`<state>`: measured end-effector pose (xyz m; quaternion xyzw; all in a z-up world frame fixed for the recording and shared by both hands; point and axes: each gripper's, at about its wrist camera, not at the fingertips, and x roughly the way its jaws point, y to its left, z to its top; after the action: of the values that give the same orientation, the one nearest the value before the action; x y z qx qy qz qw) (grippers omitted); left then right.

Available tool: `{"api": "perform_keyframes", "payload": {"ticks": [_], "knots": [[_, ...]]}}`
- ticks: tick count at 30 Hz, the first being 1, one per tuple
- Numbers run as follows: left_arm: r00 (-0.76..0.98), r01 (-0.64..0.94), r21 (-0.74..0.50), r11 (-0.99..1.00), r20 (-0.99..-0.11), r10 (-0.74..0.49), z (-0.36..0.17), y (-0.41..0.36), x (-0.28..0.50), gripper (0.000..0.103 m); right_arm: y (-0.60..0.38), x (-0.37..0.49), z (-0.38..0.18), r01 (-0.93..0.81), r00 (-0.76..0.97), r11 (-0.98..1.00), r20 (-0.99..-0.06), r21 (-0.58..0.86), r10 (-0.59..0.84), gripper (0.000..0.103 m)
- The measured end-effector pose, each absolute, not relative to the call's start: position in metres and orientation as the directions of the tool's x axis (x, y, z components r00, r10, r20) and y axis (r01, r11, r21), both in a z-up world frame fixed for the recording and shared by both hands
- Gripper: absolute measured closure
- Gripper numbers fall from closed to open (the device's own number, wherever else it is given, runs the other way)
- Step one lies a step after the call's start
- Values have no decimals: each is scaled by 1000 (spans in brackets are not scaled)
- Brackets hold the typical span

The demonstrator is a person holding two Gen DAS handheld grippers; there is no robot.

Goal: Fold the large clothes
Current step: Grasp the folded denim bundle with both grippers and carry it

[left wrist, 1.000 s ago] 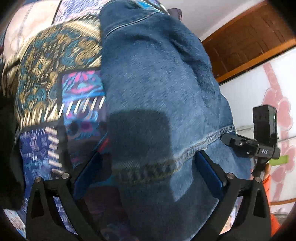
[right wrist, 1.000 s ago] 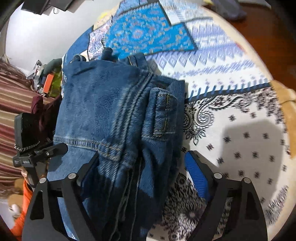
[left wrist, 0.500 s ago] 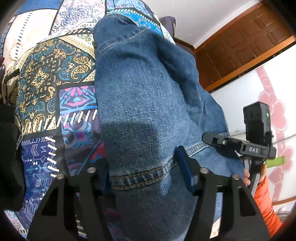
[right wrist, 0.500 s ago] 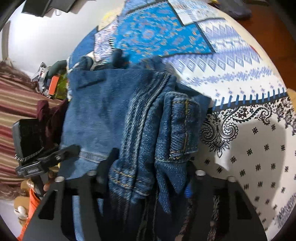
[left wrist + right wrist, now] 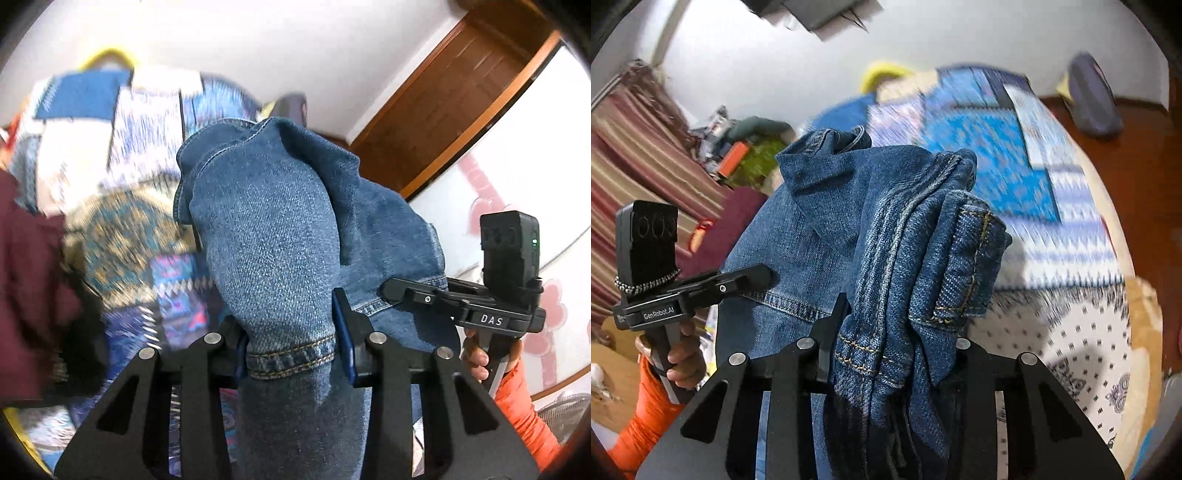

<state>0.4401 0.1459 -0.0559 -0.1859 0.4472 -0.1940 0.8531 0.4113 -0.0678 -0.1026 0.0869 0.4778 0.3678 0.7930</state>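
Observation:
A pair of blue denim jeans (image 5: 273, 236) hangs bunched and lifted above a patterned patchwork bedspread (image 5: 147, 155). My left gripper (image 5: 291, 347) is shut on the hem of one leg. My right gripper (image 5: 894, 332) is shut on a thick bundle of denim (image 5: 923, 251) with a seam and belt loop showing. Each gripper shows in the other's view, the right one (image 5: 480, 310) at the right edge of the denim, the left one (image 5: 701, 288) at its left edge.
The bedspread (image 5: 1052, 229) fills the space below. A maroon garment (image 5: 26, 288) lies at the left. Striped curtains (image 5: 635, 155) and cluttered items (image 5: 738, 155) stand beyond the bed. A wooden door (image 5: 454, 96) is at the far right.
Both grippers closed on the jeans, which lay flat on the bed a second ago, and have lifted them up off the bedspread. The denim is now bunched and hanging.

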Motion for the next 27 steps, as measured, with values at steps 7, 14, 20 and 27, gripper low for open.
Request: {"api": "perform_keyframes", "payload": {"ticks": [7,14,20,27], "knots": [[673,165,-446,880,-601,-431,35,220,402,66,9,394,-23,-618,315,636,-596,462,739,72],[763,41,-404,914,-578,-290,74,324,362,66,115,397,-5,-688,232,529,-541,496,809,72],[780,-98,-391,915,-601,-174,59,412,346,66,212,407,-28,-711,121,459,-551,533,826,72],[736,-239,-456,857,-661,-147,-17,496,360,66,288,437,-88,-674,10,456,-609,582,793,72]]}}
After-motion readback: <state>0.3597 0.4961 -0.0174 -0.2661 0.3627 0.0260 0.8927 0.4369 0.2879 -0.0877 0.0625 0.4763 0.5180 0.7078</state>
